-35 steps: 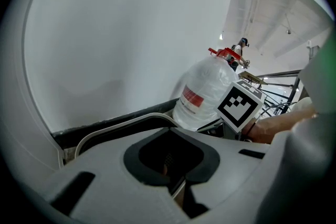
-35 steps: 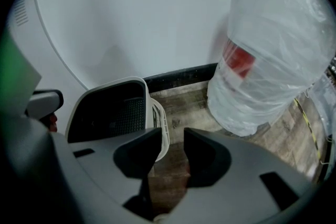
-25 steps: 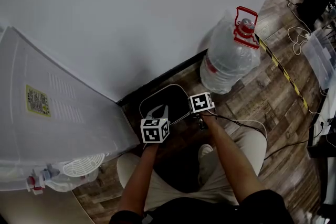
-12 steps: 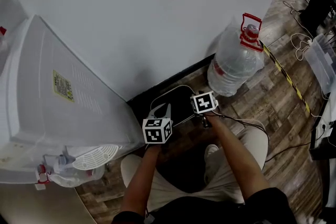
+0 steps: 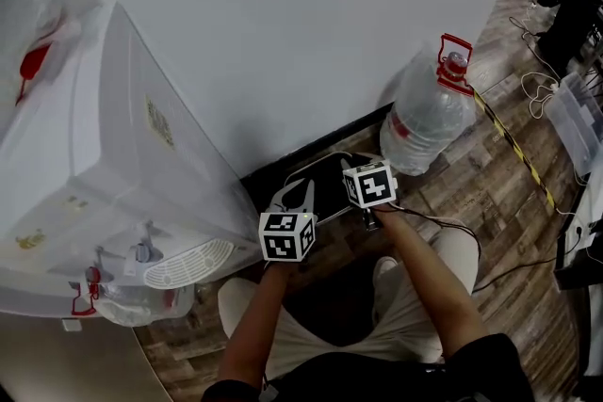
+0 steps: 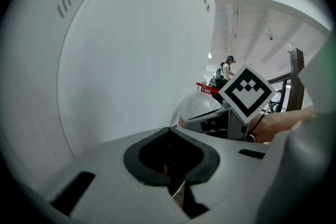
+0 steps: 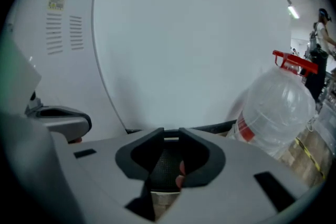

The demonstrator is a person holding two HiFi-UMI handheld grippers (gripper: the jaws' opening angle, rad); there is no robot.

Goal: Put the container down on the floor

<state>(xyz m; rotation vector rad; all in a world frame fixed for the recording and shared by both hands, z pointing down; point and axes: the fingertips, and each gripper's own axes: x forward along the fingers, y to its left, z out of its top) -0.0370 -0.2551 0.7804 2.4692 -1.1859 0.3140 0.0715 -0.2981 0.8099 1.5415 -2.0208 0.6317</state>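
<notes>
Shift: water dispenser [image 5: 113, 165] is filling more of my head view.
Left gripper [image 6: 175, 181]: jaws pinching container [image 5: 325, 184] rim.
Right gripper [image 7: 167, 174]: jaws pinching it too.
Head view alone: I'm seeing container on floor [image 5: 471, 174].

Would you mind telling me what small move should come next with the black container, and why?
Probably ease both grippers straight down until the container sits flat on the floor. The left gripper and right gripper appear to have their tongs closed on its near rim, and it lies low by the wall, but floor contact cannot be confirmed.
</notes>
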